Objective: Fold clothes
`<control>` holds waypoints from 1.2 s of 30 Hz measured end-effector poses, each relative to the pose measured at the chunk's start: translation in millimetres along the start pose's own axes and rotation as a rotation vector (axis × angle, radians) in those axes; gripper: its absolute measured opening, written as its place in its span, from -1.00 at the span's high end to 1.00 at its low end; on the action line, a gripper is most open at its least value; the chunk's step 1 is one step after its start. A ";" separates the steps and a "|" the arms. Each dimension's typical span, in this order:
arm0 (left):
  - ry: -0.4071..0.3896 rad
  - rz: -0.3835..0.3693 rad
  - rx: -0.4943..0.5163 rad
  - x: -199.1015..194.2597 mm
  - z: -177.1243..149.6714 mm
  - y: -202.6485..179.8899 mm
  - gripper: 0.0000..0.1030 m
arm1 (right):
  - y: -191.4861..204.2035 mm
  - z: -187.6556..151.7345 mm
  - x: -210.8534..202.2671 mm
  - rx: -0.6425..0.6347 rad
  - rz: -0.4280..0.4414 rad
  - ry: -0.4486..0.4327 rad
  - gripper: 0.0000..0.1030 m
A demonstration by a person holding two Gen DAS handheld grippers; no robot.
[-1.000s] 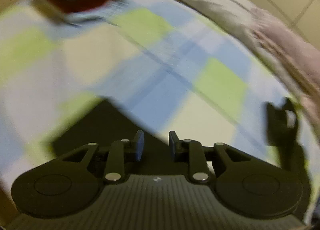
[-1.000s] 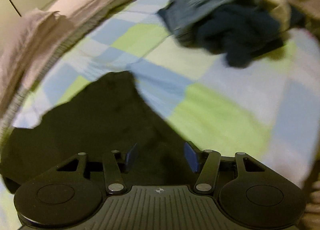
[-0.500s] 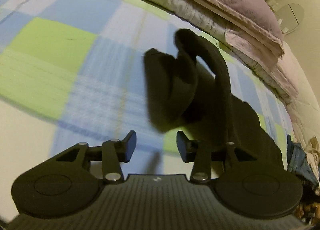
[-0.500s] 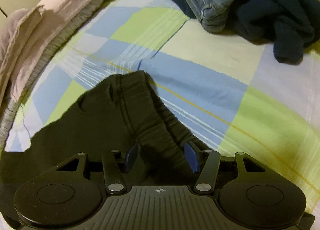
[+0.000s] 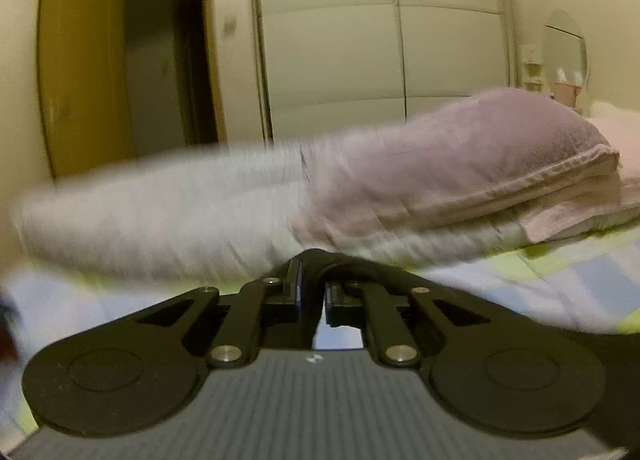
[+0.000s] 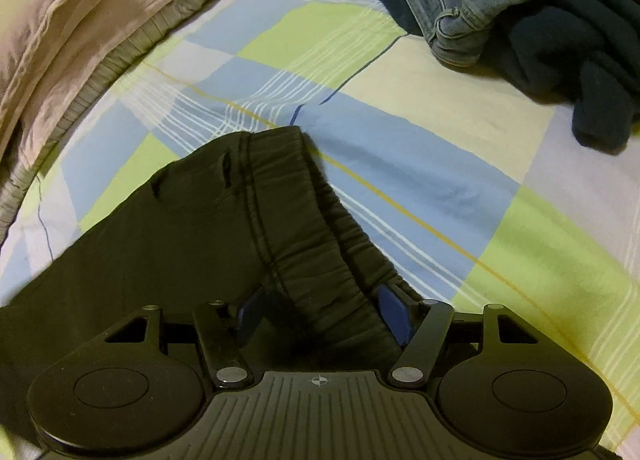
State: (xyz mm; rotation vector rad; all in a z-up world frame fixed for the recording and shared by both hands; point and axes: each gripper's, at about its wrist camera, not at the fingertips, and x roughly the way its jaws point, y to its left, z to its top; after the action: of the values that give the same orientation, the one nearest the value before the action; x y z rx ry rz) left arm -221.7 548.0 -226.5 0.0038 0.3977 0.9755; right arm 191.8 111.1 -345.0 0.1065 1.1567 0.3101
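Black trousers [image 6: 208,236], ribbed elastic waistband, left tongs [image 5: 312,292] pinching fabric

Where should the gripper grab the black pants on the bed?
Grab the black pants by the thick elastic waistband. It lies as a raised, gathered ridge on the checked bedsheet, so fingers can straddle it. Come in low from the near end, where the open right gripper has the band between its blue pads.
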 end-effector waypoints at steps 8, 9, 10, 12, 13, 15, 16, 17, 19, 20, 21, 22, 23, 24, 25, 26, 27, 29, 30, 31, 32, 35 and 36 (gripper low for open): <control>0.553 0.267 -0.203 38.3 -99.6 100.6 0.30 | 13.9 -1.7 5.1 -0.050 -0.057 0.001 -0.40; 0.559 0.250 -0.299 34.8 -107.7 108.0 0.30 | 15.4 -2.0 5.7 -0.060 -0.063 0.002 -0.40; 0.564 0.233 -0.396 31.4 -115.8 115.3 0.28 | 16.9 -2.3 6.2 -0.070 -0.068 0.003 -0.40; 0.557 0.195 -0.567 28.8 -128.6 125.6 0.22 | 19.0 -2.7 6.8 -0.083 -0.076 0.006 -0.40; 0.546 0.175 -0.644 29.3 -133.6 128.9 0.16 | 19.5 -2.9 6.8 -0.086 -0.079 0.007 -0.40; 0.530 0.142 -0.787 38.3 -139.8 133.9 0.10 | 21.4 -3.6 7.3 -0.090 -0.087 0.007 -0.40; 0.521 0.128 -0.854 43.7 -142.6 136.6 0.09 | 22.4 -4.2 7.7 -0.093 -0.091 0.005 -0.40; 0.508 0.111 -0.913 54.9 -143.1 138.3 0.09 | 23.6 -5.1 8.3 -0.098 -0.096 0.003 -0.40; 0.492 0.095 -0.998 85.4 -144.1 137.9 0.07 | 25.4 -6.3 9.0 -0.104 -0.104 -0.004 -0.41; 0.490 0.095 -1.026 103.1 -144.7 136.3 0.06 | 25.3 -7.2 9.1 -0.106 -0.104 -0.009 -0.41; 0.501 0.105 -1.040 113.0 -146.8 135.6 0.11 | 25.3 -8.1 9.2 -0.107 -0.103 -0.013 -0.42; 0.505 0.116 -1.049 124.1 -149.1 133.3 0.26 | 25.2 -9.0 9.3 -0.109 -0.103 -0.018 -0.42; 0.498 0.128 -1.044 130.3 -150.7 131.9 0.39 | 24.8 -10.1 9.1 -0.109 -0.100 -0.023 -0.43; 0.493 0.127 -1.003 137.5 -147.0 131.7 0.79 | 24.5 -11.0 8.9 -0.110 -0.097 -0.028 -0.43; 0.489 0.126 -0.963 144.7 -143.3 131.4 0.85 | 24.1 -11.9 8.7 -0.112 -0.094 -0.032 -0.43; 0.480 0.124 -0.919 151.4 -138.9 131.2 0.85 | 23.8 -12.8 8.5 -0.113 -0.092 -0.036 -0.43; 0.435 0.114 -0.851 153.6 -128.1 132.1 0.86 | 23.8 -13.2 8.4 -0.114 -0.090 -0.039 -0.43; 0.350 0.093 -0.714 158.2 -107.4 133.5 0.87 | 23.7 -14.1 8.3 -0.115 -0.088 -0.044 -0.43; 0.351 0.084 -0.635 162.6 -104.0 130.5 0.86 | 23.6 -14.3 8.7 -0.113 -0.088 -0.047 -0.44; 0.351 0.075 -0.556 167.1 -100.6 127.6 0.83 | 23.6 -14.5 9.1 -0.112 -0.087 -0.050 -0.44; 0.351 0.066 -0.477 171.5 -97.2 124.6 0.82 | 23.6 -14.8 9.5 -0.110 -0.087 -0.053 -0.47; 0.469 0.082 -0.280 186.3 -112.7 112.1 0.75 | 24.8 -17.1 11.0 -0.109 -0.084 -0.068 -0.59; 0.467 0.088 -0.326 181.1 -114.5 114.3 0.73 | 25.7 -18.1 11.7 -0.115 -0.084 -0.072 -0.60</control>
State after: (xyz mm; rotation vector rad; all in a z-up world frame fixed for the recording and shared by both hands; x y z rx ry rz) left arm -261.8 738.8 -371.3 -0.5134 0.6650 1.1190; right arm 174.8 137.7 -356.4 -0.0315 1.0670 0.2949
